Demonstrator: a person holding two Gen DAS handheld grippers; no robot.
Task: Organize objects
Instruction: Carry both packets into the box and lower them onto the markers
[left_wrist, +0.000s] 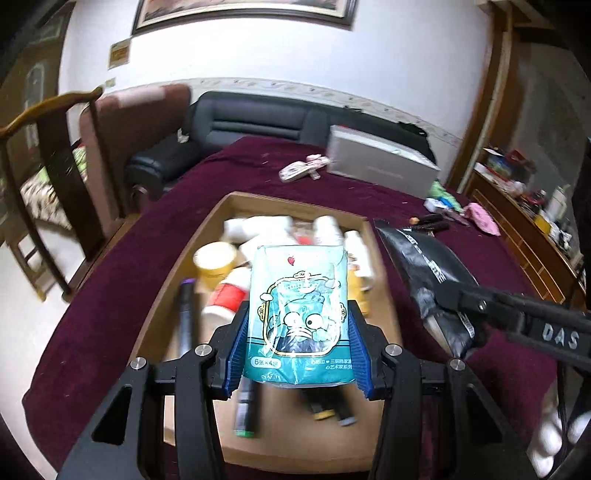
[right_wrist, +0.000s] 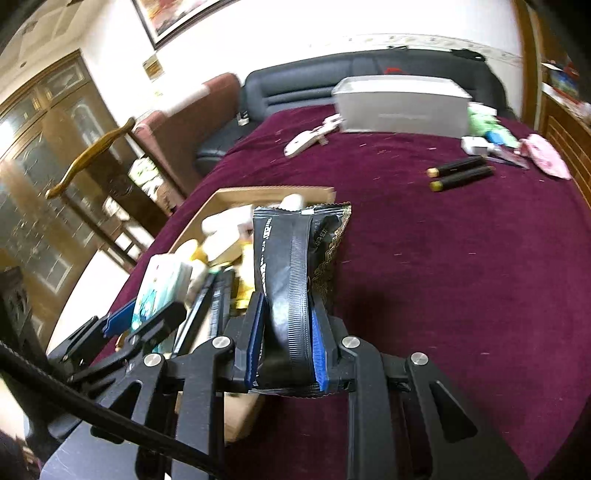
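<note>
My left gripper (left_wrist: 297, 325) is shut on a teal tissue pack (left_wrist: 300, 291) and holds it above a wooden tray (left_wrist: 177, 266) filled with bottles, a yellow cup and markers. My right gripper (right_wrist: 288, 317) is shut on a black foil packet (right_wrist: 295, 266) and holds it upright beside the tray's right edge (right_wrist: 273, 192). In the left wrist view the black packet (left_wrist: 424, 269) and the right gripper (left_wrist: 454, 299) hang to the right of the tray. In the right wrist view the tissue pack (right_wrist: 162, 284) and the left gripper (right_wrist: 147, 314) show at the left.
The table has a maroon cloth (right_wrist: 461, 277). Far on it stand a grey box (right_wrist: 402, 105), a white remote (right_wrist: 306, 142), two black markers (right_wrist: 460, 173), a pink item (right_wrist: 548, 157) and small packets. A wooden chair (left_wrist: 55, 177) and a dark sofa (left_wrist: 258, 118) stand beyond.
</note>
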